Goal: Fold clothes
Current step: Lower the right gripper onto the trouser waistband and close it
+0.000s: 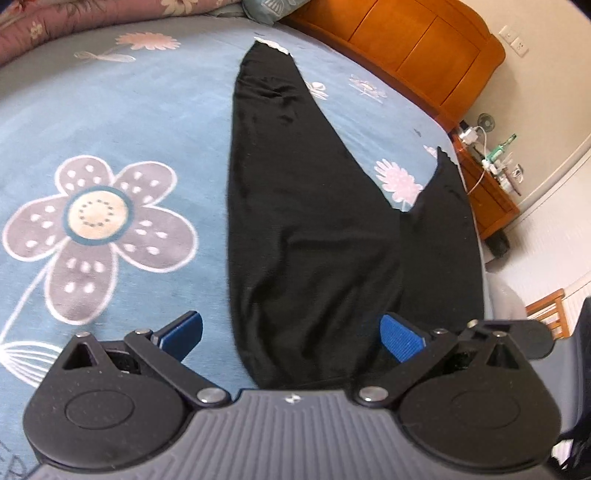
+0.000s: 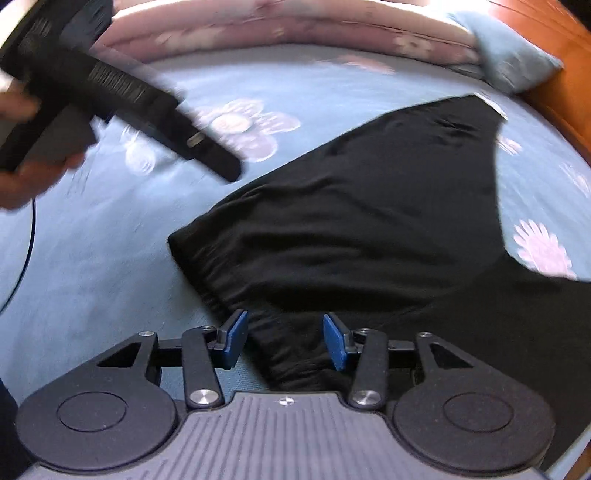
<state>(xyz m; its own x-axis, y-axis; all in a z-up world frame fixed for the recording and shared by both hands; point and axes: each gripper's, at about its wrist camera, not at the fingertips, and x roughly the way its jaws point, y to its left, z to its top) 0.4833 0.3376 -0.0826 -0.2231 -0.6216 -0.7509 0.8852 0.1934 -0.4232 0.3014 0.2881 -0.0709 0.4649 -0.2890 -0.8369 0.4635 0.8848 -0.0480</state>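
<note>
Black trousers (image 1: pixel 295 221) lie spread on a blue flowered bedsheet (image 1: pixel 129 110), with one leg stretching away to a white tag (image 1: pixel 273 45) and the other leg off to the right. My left gripper (image 1: pixel 291 334) hovers open and wide over the near end of the cloth, its blue pads (image 1: pixel 400 341) apart from it. In the right wrist view the trousers (image 2: pixel 369 229) show a gathered waistband edge running between the pads of my right gripper (image 2: pixel 285 338). Those jaws stand half apart around the cloth and do not press on it.
A person's hand (image 2: pixel 22 110) holds the left tool's black body (image 2: pixel 122 92) at the upper left. A pink quilt (image 1: pixel 55 22) and a blue pillow (image 2: pixel 509 55) line the far side. A wooden headboard (image 1: pixel 406 48) and a cluttered nightstand (image 1: pixel 487 192) stand to the right.
</note>
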